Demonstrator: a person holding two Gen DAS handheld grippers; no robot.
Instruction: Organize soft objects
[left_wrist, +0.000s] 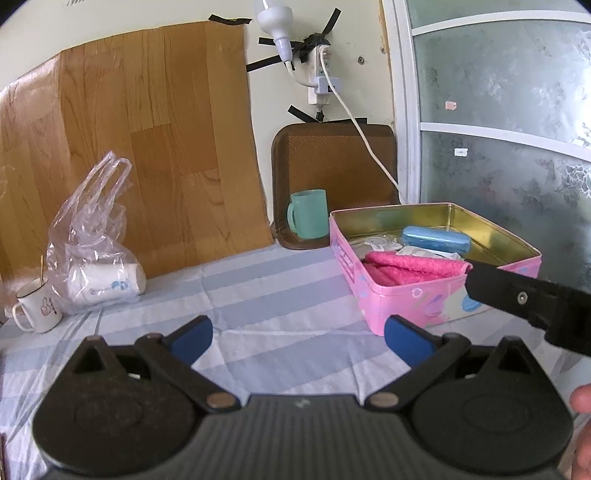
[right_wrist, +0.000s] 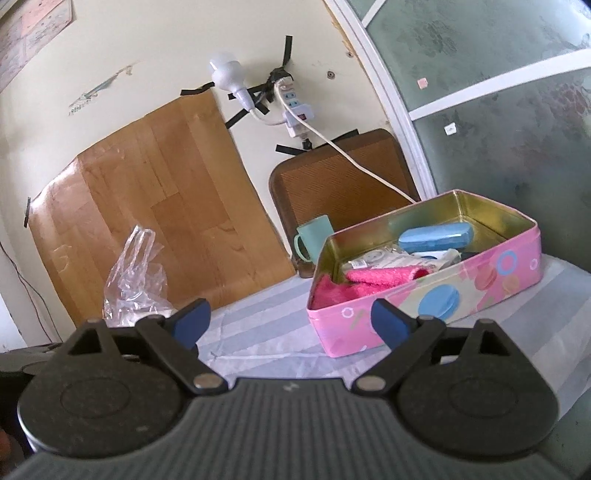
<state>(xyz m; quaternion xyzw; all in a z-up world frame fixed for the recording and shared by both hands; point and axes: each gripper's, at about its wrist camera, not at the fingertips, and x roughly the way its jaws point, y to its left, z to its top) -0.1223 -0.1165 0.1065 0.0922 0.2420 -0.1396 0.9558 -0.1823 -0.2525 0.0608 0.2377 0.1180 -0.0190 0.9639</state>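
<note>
At far left we see an enamel mug (left_wrist: 35, 308) and a clear plastic bag (left_wrist: 92, 236) with paper cups (left_wrist: 107, 282) on the striped tablecloth (left_wrist: 258, 295). Our left gripper (left_wrist: 298, 338) hangs over bare cloth, jaws spread wide, nothing between them. Behind sits a green mug (left_wrist: 309, 213). Our right gripper (right_wrist: 291, 325) also stands wide open and empty, just short of the pink tin (right_wrist: 424, 291). The pink towel (left_wrist: 413, 267) lies folded inside it, beside a blue case (left_wrist: 436, 239).
</note>
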